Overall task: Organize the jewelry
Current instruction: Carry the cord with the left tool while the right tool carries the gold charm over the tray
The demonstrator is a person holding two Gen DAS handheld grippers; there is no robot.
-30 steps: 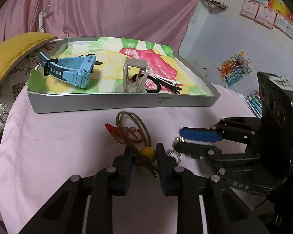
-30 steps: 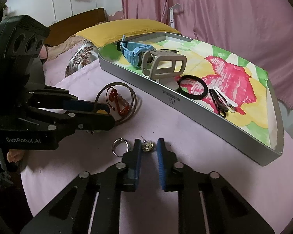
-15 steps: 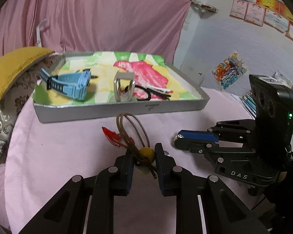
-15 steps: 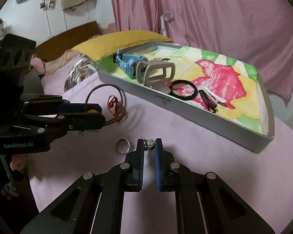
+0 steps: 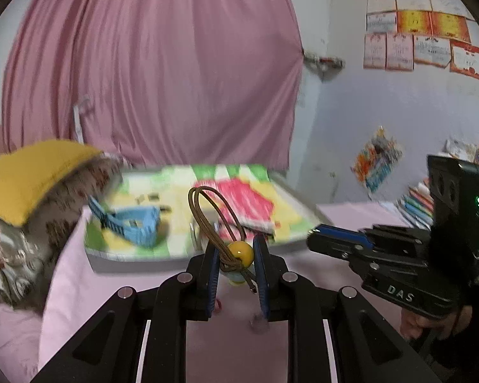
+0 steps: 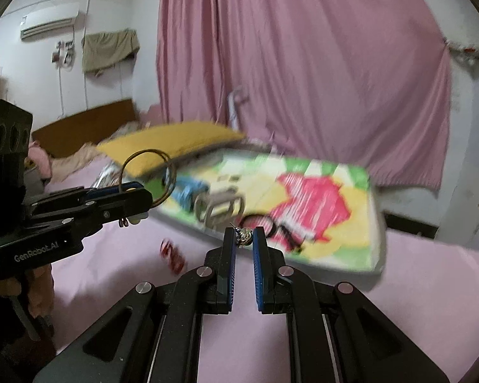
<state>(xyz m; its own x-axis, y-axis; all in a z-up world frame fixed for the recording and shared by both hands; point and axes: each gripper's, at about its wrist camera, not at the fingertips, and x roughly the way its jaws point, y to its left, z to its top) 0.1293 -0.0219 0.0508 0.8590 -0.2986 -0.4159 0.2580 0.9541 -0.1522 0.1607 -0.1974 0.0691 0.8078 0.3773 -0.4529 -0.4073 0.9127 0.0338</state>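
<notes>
Left gripper [image 5: 233, 252] clamps cord bracelet [image 5: 214, 220] at its yellow bead, clear of the tabletop [image 5: 271, 344]; limp loop will swing. Right gripper [image 6: 243, 237] pinches tiny earring [image 6: 244, 235], light, slip-prone. Tray [image 6: 375, 255] at far edge.

Tray [image 6: 375, 223] on table [image 6: 431, 303]; watch [image 5: 134, 223], hair tie [image 6: 260, 223] in tray.

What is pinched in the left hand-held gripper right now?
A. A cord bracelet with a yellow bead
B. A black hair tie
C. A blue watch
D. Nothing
A: the left hand-held gripper is shut on the cord bracelet, its yellow bead sitting between the pads.
</notes>
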